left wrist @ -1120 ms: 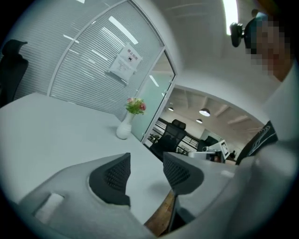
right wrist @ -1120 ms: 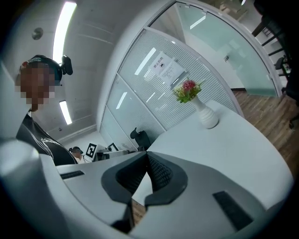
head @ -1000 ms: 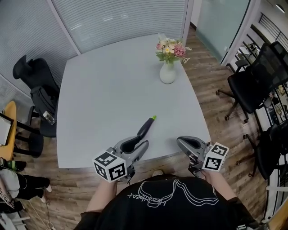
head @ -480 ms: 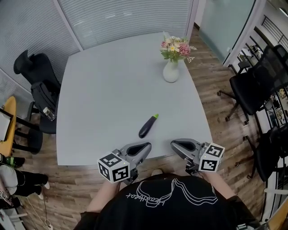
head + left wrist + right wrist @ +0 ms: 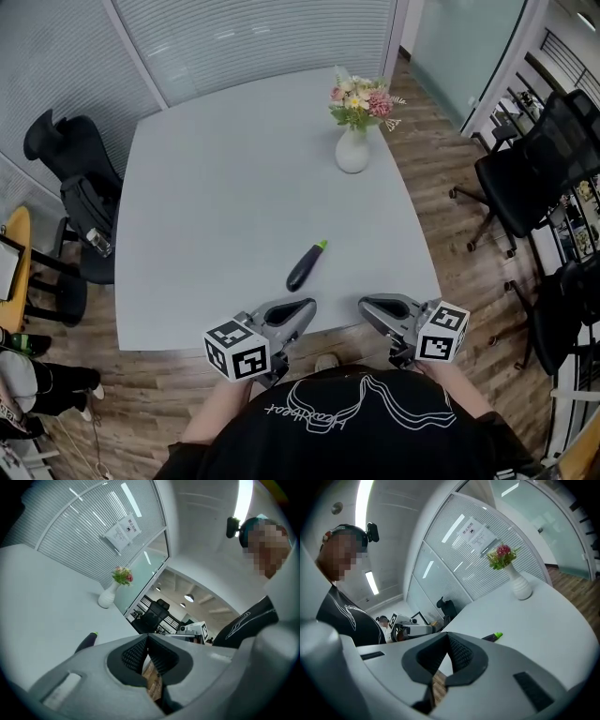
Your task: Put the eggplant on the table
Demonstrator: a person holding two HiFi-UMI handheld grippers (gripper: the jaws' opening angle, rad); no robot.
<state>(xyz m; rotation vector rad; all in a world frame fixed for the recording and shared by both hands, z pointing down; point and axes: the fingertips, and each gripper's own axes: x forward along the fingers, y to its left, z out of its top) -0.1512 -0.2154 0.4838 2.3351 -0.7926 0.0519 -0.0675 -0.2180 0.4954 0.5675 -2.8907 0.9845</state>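
Note:
A dark purple eggplant (image 5: pixel 306 266) with a green stem lies free on the pale grey table (image 5: pixel 216 187), near its front edge. It also shows low in the left gripper view as the eggplant (image 5: pixel 86 641), and in the right gripper view as the eggplant (image 5: pixel 493 637). My left gripper (image 5: pixel 298 307) hovers at the table's near edge, just short of the eggplant, jaws shut and empty. My right gripper (image 5: pixel 367 303) sits beside it to the right, also shut with nothing in it. Neither gripper touches the eggplant.
A white vase of flowers (image 5: pixel 352 150) stands at the table's far right. Black office chairs sit left (image 5: pixel 75 169) and right (image 5: pixel 525 178) of the table on the wooden floor. Glass walls with blinds (image 5: pixel 253 37) rise behind the table.
My left gripper, open around the eggplant's near end a second ago, has let go, drawn back toward me and shut. The eggplant stays on the table. The right gripper barely shifted.

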